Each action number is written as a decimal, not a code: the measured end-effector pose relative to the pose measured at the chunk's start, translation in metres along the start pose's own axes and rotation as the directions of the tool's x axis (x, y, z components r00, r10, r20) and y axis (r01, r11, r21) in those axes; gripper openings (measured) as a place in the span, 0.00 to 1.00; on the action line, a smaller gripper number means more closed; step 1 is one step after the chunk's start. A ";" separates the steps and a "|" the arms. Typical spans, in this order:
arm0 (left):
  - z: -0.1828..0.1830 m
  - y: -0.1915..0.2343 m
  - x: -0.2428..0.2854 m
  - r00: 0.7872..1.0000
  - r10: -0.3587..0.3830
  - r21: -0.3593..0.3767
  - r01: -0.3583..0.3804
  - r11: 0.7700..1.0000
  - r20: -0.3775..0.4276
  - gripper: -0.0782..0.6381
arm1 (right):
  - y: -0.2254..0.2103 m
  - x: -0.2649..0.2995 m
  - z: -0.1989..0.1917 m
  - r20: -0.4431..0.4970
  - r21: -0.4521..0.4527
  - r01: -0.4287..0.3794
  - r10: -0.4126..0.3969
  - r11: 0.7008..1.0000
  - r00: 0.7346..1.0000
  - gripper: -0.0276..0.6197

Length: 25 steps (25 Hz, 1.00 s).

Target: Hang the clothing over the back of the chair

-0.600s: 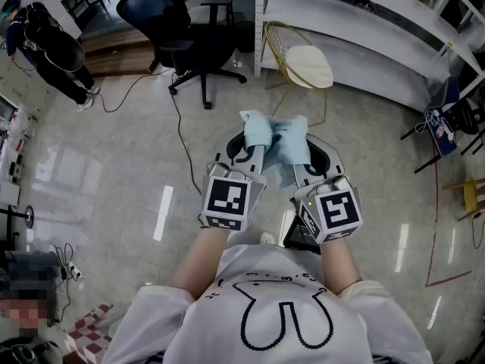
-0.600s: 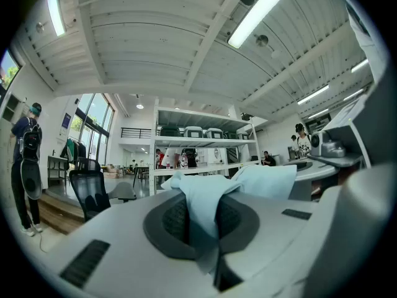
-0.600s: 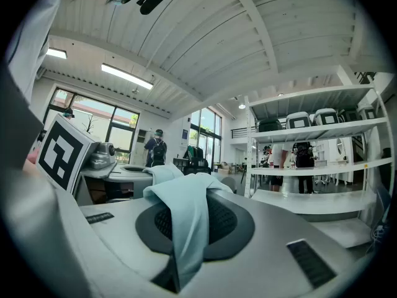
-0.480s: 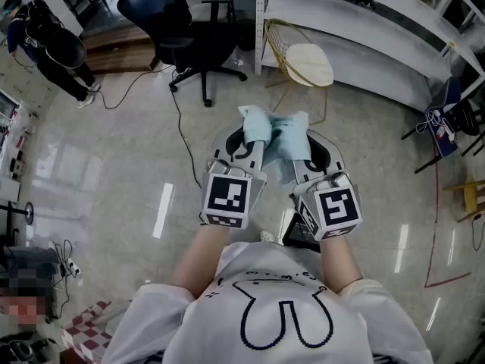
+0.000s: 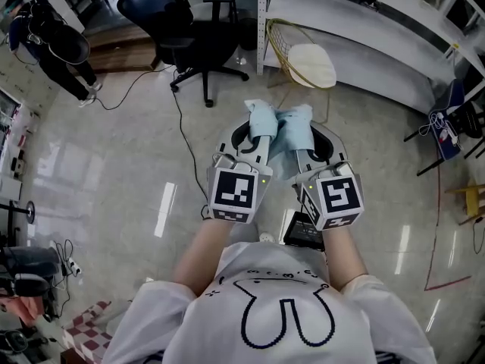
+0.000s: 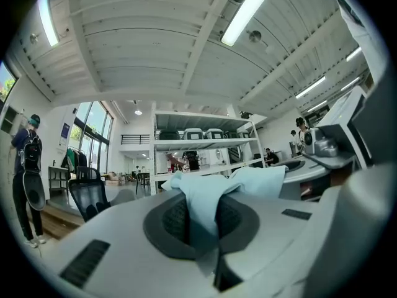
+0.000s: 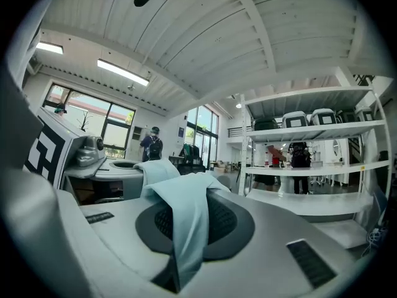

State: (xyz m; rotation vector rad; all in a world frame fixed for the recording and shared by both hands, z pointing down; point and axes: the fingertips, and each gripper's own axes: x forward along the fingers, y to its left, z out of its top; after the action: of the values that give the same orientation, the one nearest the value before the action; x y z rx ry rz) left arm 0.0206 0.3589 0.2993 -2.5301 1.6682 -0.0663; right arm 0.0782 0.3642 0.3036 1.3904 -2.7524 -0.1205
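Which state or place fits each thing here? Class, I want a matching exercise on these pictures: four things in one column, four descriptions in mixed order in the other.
Things
1. light blue clothing
2. black office chair
3. wire chair
4. person in dark clothes

Descriptions
A. stands on the floor at the far left of the head view
B. pinched by the left gripper and the right gripper
C. has a cream cushion, beside the white shelf
D. rests on a star-shaped base

Pairs: 1-B, 2-D, 3-C, 4-A
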 end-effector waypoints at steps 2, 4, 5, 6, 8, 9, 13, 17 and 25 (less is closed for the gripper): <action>-0.002 0.011 0.011 1.000 0.001 -0.004 -0.001 1.000 -0.004 0.14 | -0.006 0.013 -0.001 -0.007 -0.008 0.002 -0.002 1.000 1.000 0.07; -0.004 0.022 0.021 1.000 -0.002 -0.010 0.002 1.000 -0.004 0.14 | -0.010 0.027 -0.001 -0.014 -0.016 0.004 -0.005 1.000 1.000 0.07; -0.004 0.027 0.026 1.000 -0.004 -0.013 0.004 1.000 -0.003 0.14 | -0.012 0.034 -0.001 -0.017 -0.021 0.004 -0.005 1.000 1.000 0.07; -0.003 0.033 0.033 1.000 -0.006 -0.014 0.006 1.000 -0.002 0.14 | -0.014 0.042 0.000 -0.020 -0.025 0.003 -0.004 1.000 1.000 0.07; -0.003 0.045 0.047 1.000 -0.012 -0.016 0.012 1.000 0.001 0.14 | -0.019 0.059 0.002 -0.023 -0.034 -0.001 0.000 0.999 1.000 0.07; -0.003 0.051 0.055 1.000 -0.016 -0.017 0.016 1.000 0.003 0.14 | -0.023 0.068 0.002 -0.025 -0.038 -0.002 0.001 0.999 1.000 0.07; -0.006 0.078 0.089 0.999 -0.033 -0.025 0.033 0.999 0.009 0.14 | -0.038 0.105 0.003 -0.030 -0.042 0.010 -0.011 0.999 1.000 0.07; -0.010 0.103 0.120 0.999 -0.052 -0.041 0.052 0.998 0.006 0.14 | -0.050 0.140 0.001 -0.046 -0.043 0.023 -0.025 0.999 0.999 0.07; -0.020 0.148 0.180 0.996 -0.086 -0.053 0.086 0.995 0.004 0.14 | -0.075 0.204 -0.005 -0.066 -0.046 0.049 -0.052 0.998 0.997 0.07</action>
State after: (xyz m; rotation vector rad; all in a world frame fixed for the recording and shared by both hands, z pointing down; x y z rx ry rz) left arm -0.0452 0.1351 0.2974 -2.6393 1.5805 -0.0275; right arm 0.0180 0.1549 0.3043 1.4259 -2.6457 -0.1337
